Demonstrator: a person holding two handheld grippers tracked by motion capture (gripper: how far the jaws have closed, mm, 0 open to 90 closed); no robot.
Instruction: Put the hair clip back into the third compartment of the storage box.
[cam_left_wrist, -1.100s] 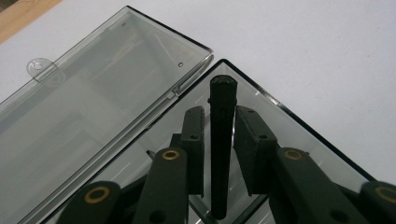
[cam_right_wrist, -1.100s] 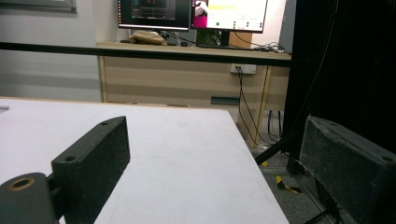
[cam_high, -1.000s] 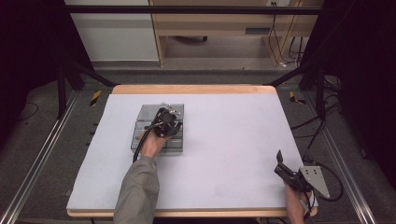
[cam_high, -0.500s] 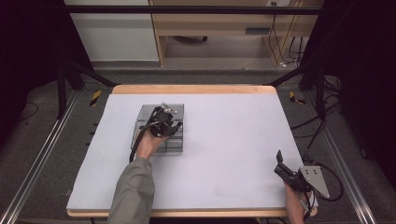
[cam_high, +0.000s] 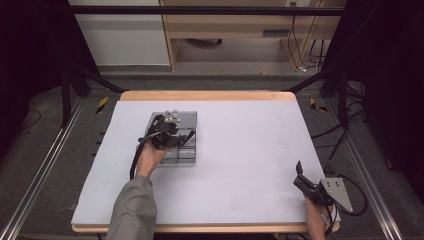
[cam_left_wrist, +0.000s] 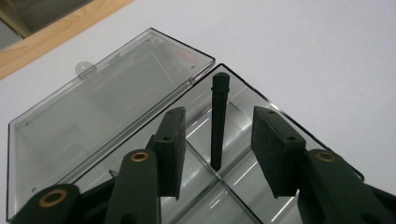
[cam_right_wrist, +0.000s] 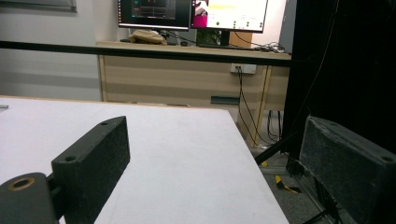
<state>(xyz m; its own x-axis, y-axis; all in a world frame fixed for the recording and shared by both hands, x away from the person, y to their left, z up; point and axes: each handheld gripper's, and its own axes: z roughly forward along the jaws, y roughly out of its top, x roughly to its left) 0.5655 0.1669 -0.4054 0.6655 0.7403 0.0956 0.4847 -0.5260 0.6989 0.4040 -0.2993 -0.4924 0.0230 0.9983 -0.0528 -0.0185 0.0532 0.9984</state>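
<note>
1. We see a clear plastic compartment box (cam_high: 176, 137) lying left of centre on the white table (cam_high: 250, 150) in the high view, its hinged lid (cam_left_wrist: 93, 121) swung open and lying flat toward the upper left of the left gripper view.
2. In that view a thin black stick (cam_left_wrist: 218, 119) lies in the box, running from just above frame centre toward the top and stopping near the box's far rim. Its near end meets the point where the clear dividers (cam_left_wrist: 196, 158) cross.
3. Our left gripper (cam_left_wrist: 218, 154) hovers over the box with its jaws spread apart, one pad on each side of the stick and neither touching it. We cannot tell how far above the stick they are.
4. In the high view the left gripper (cam_high: 167, 131) sits over the box, with the left hand (cam_high: 150, 157) and a grey-green sleeve (cam_high: 132, 210) coming up from the bottom edge.
5. Our right gripper (cam_high: 301, 176) is at the lower right of the high view, near the table's right edge and well apart from the box.
6. In the right gripper view its jaws (cam_right_wrist: 215, 158) stand wide open with nothing between them, above bare table.
7. Beyond the table's far edge we see a wooden desk (cam_right_wrist: 187, 70) with two lit monitors (cam_right_wrist: 191, 14) at the top of that frame.
</note>
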